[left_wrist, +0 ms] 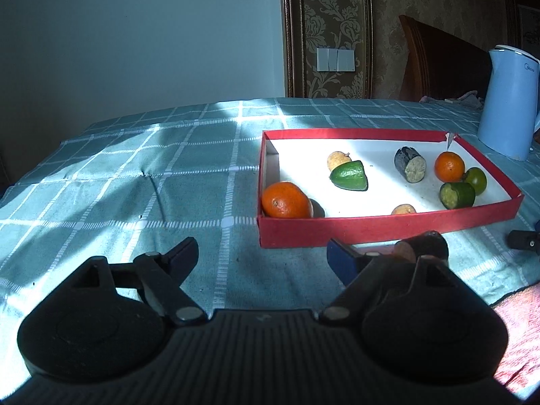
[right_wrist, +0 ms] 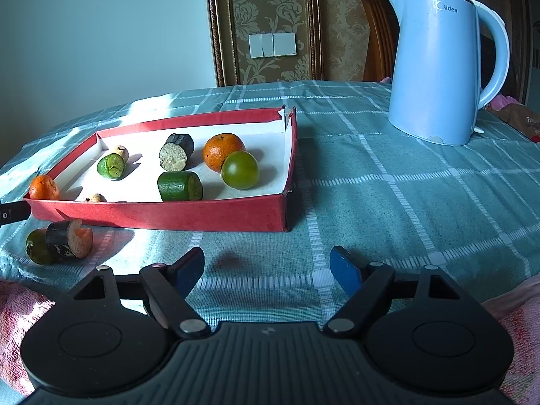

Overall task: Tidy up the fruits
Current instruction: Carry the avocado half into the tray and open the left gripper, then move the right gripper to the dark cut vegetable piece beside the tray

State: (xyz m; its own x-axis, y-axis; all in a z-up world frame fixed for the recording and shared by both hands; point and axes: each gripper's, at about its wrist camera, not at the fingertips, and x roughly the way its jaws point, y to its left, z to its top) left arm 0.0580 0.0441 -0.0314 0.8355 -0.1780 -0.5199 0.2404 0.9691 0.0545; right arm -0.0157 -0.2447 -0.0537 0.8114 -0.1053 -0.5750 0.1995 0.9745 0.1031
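Matt red cardboard box (right_wrist: 189, 217) lined with white paper; woven checked tablecloth (right_wrist: 405, 202); glossy smooth plastic kettle (right_wrist: 435, 67); dimpled orange peel (right_wrist: 222, 152); ribbed matt black plastic gripper housing.

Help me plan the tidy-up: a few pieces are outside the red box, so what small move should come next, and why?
Probably bring the left gripper, open and empty, over to the dark cut piece on the cloth in front of the red box. That piece and the green fruit touching it lie outside the box, and they sit beside the left fingers, farther from the right gripper.
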